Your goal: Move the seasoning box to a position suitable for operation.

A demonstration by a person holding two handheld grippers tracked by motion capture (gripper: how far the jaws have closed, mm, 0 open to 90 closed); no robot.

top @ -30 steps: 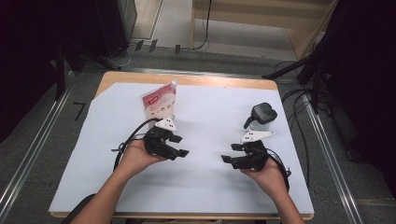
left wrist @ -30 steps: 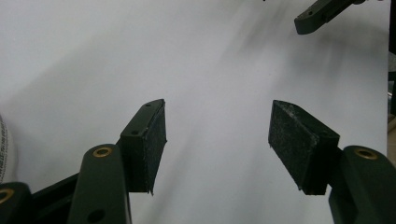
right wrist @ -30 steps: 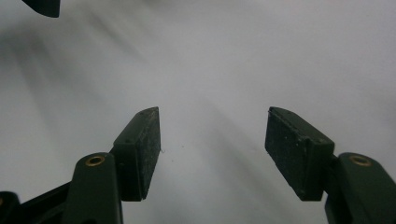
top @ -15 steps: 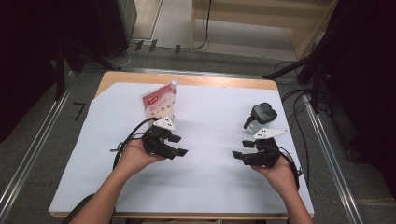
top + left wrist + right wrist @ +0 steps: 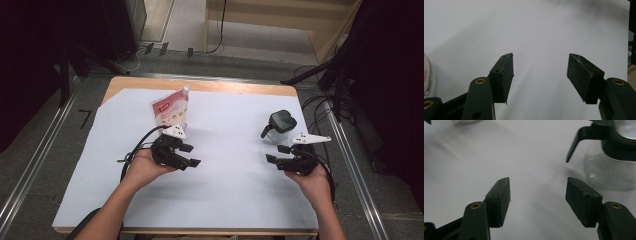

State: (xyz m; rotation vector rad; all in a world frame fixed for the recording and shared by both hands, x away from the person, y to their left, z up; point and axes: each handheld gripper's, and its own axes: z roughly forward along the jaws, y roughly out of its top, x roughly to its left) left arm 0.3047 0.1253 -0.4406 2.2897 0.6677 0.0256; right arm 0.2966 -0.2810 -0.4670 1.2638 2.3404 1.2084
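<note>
A glass jug (image 5: 278, 129) with a black lid and black handle stands upright toward the right of the white-covered surface (image 5: 230, 185); in the right gripper view it sits at the upper right (image 5: 611, 170), its handle pointing left. Just beside it, on the near side, the right gripper (image 5: 274, 154) hovers with its jaws standing well apart and nothing between them, not touching the jug. Well apart on the left, a red and white pouch (image 5: 171, 111) stands upright, and right in front of it the left gripper (image 5: 190, 155) rests in the hand, its jaws likewise wide and holding nothing, pointed over bare white sheet
</note>
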